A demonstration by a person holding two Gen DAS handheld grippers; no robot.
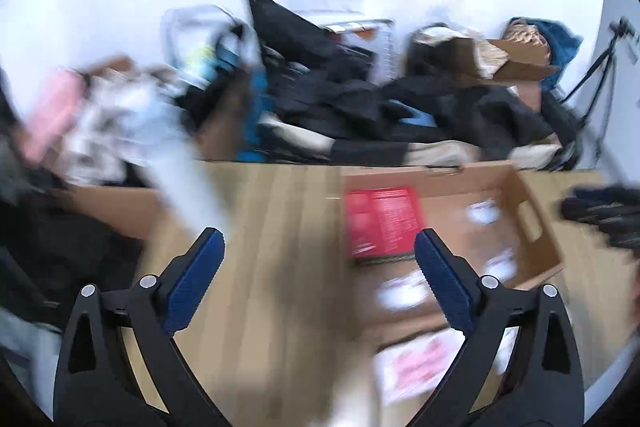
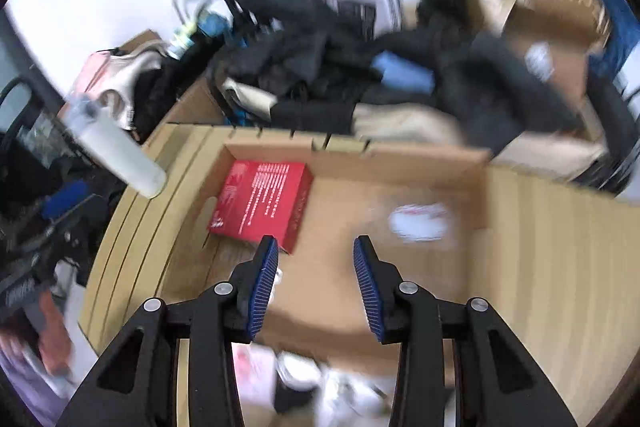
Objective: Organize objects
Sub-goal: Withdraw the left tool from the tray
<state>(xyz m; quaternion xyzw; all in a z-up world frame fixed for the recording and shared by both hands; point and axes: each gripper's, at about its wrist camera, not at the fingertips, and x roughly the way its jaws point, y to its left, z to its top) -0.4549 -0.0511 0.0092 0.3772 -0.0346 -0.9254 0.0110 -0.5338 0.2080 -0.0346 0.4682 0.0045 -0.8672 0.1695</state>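
Task looks partly done: the shallow open brown cardboard box [image 2: 400,163] on the light wood-grain table [image 2: 552,227] already holds a flat red printed carton [image 2: 260,203] in its far-left corner and a small white packet [image 2: 418,221] mid-floor, while blurred pink-and-white packets [image 1: 416,367] near the front edge seem still unsorted. Left tool [image 1: 320,247] is spread wide and empty; right tool [image 2: 316,251] is about half open, empty, above the box floor. A white cylindrical bottle [image 2: 116,147] appears at the table's left edge, too blurred to tell whether it rests there.

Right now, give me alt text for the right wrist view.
The right gripper hangs open and empty over a shallow cardboard box on a wooden table. A red box lies inside it, with heaped dark clothing behind.
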